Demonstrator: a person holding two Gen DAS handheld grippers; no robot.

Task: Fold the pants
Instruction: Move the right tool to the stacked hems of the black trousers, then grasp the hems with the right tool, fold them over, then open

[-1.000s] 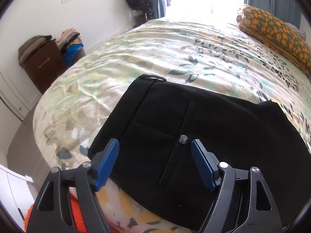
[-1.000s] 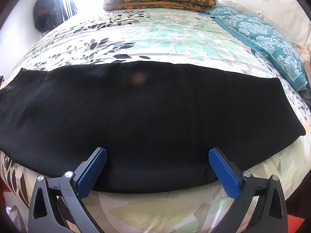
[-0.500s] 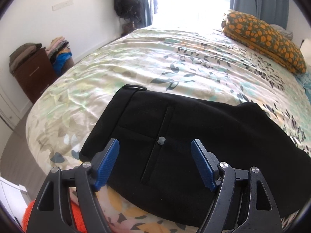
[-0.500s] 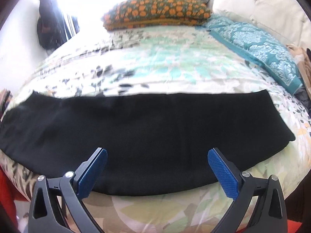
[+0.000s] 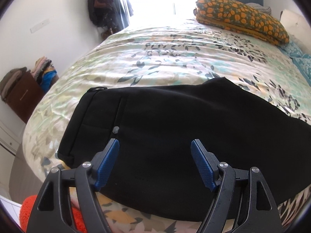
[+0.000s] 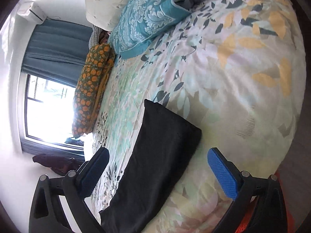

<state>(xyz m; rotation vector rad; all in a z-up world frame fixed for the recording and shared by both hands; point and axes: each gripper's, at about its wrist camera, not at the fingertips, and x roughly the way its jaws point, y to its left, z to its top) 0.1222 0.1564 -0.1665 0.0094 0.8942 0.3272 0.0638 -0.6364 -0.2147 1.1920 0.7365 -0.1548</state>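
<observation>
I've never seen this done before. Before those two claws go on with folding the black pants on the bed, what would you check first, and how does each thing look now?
1. Pants lie flat on the bedspread: ok.
2. Left gripper open over the waist end: ok.
3. Right gripper open, nothing held: ok.
4. Hem end in sight of the right gripper: ok.
5. Right gripper level with the bed: not ok, its view is strongly rolled.
6. Orange pillow away from the pants: ok.
</observation>
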